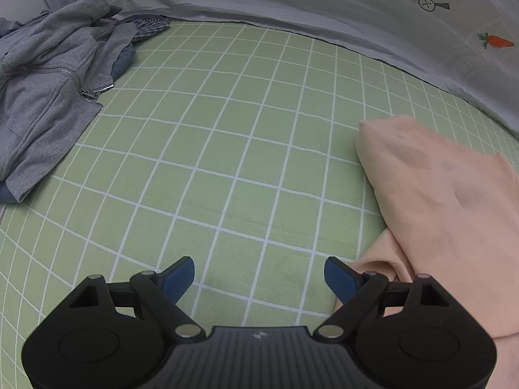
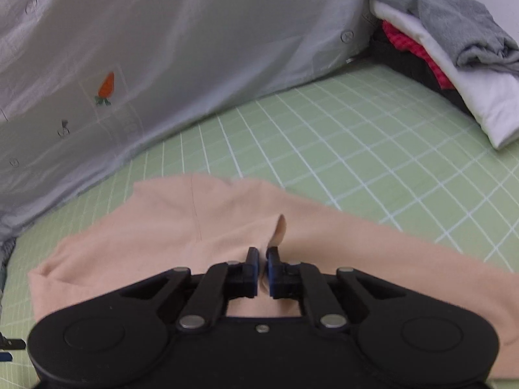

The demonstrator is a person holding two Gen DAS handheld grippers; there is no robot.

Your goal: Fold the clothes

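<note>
The landmark is the green checked sheet (image 1: 227,149) that covers the bed.

1. Peach garment (image 2: 162,227): lies spread on the green checked sheet, near the grey cover (image 2: 194,48) that rises along the sheet's far edge. A small ridge of its fabric stands up just ahead of the right tongs.

2. Right tongs (image 2: 262,256): closed to a narrow slit, gripping a fold of the peach garment, which passes between the 2 fingers and extends to both sides beneath the tool.

3. Left tongs (image 1: 259,275): spread wide and holding nothing. They hover over bare green checked sheet. The edge of the peach garment lies just beside the right-hand fingertip (image 1: 337,275); whether the 2 touch cannot be determined.

4. Grey zip hoodie (image 1: 48,90): lies crumpled at the far-left part of the green checked sheet, well apart from the peach garment.

5. Clothes pile (image 2: 454,64): grey, white and red items are stacked at the far-right corner of the green checked sheet.
</note>
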